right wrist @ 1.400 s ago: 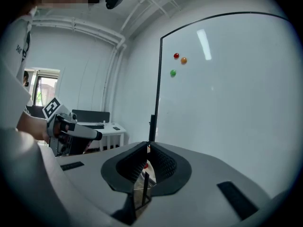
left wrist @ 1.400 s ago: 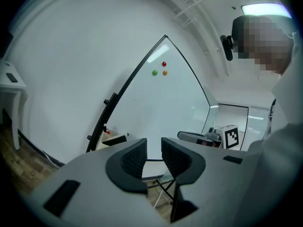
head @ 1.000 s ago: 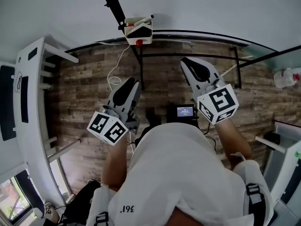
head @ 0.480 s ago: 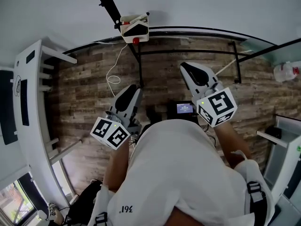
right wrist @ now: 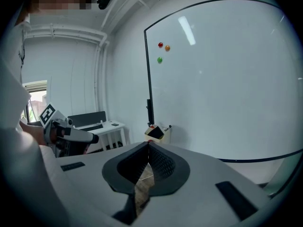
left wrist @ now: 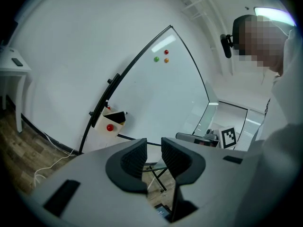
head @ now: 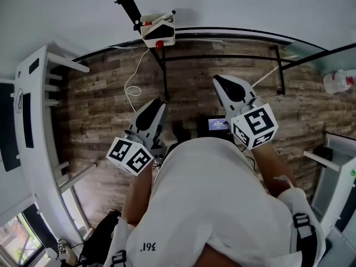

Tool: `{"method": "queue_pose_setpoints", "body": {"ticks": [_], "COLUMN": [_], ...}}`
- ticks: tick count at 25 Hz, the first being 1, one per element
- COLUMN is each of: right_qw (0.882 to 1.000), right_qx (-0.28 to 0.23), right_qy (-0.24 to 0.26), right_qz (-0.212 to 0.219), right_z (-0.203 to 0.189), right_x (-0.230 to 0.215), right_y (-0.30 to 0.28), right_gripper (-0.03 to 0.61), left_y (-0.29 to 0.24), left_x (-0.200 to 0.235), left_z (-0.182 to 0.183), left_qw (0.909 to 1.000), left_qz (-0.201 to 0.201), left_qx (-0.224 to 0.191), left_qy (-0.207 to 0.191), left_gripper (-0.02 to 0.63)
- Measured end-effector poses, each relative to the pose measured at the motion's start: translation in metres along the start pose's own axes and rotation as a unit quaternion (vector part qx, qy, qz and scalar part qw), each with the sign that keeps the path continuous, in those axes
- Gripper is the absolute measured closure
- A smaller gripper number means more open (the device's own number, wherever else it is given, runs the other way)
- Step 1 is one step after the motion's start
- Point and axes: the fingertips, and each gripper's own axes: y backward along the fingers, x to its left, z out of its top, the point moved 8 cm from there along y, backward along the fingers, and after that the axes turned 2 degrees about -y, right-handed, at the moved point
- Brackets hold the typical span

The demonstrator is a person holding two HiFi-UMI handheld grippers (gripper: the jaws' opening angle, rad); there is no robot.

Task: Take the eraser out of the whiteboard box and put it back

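Right hand-held gripper [right wrist: 148,144] pinched shut, left hand-held gripper [left wrist: 154,149] narrowly parted, both empty. I reckon I'm only lining up: the eraser [right wrist: 155,132] sits in the whiteboard box [right wrist: 164,136], well ahead of both.

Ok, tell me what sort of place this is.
Probably an office or meeting room: a large whiteboard with coloured magnets, a white desk by the wall, and a wood-plank floor.

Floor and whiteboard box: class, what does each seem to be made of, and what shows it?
Floor: wood planks or wood-look laminate, matt; mottled brown grain and staggered plank joints.
Whiteboard box: probably smooth white plastic, evenly coloured; painted metal is possible.
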Motion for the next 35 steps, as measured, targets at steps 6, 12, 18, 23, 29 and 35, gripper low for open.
{"method": "queue_pose_setpoints", "body": {"ticks": [6,12,18,23,29,35], "right_qw": [1.0,1.0,1.0,1.0,1.0,1.0], "right_qx": [-0.003,-0.004,-0.003,-0.004,-0.004,0.004], "right_qy": [-0.002,0.003,0.013,0.017,0.019,0.017], "right_qz": [-0.002,0.003,0.008,0.009,0.008,0.005], "right_z": [0.0005,0.0005,0.0,0.0008,0.0015,-0.0028], "right_x": [-0.0027,-0.0012,0.0005,0.0021,0.0042,0.0062], "right_y": [-0.0001,-0.0016,-0.0013,-0.0012,0.0002,-0.0038], "right_gripper": [0.554,0.554,0.554,0.554,0.554,0.554], "left_y": [-0.0027,-0.0035,-0.0048,-0.0035,-0.0016,-0.0029], "left_x": [-0.001,-0.0005,-0.0018,-0.0013,-0.0031,-0.0022], "left_z": [0.0004,0.0022,0.0009,0.0001,-0.0004,-0.0046], "left_qw": [1.0,1.0,1.0,1.0,0.9999,0.9997], "left_qz": [-0.004,-0.002,-0.003,-0.003,-0.005,-0.009], "left_qx": [0.002,0.005,0.005,0.006,0.009,0.021], "left_qy": [-0.001,-0.005,-0.004,-0.005,-0.006,-0.007], "left_gripper": [0.512,0.512,0.512,0.512,0.512,0.512]}}
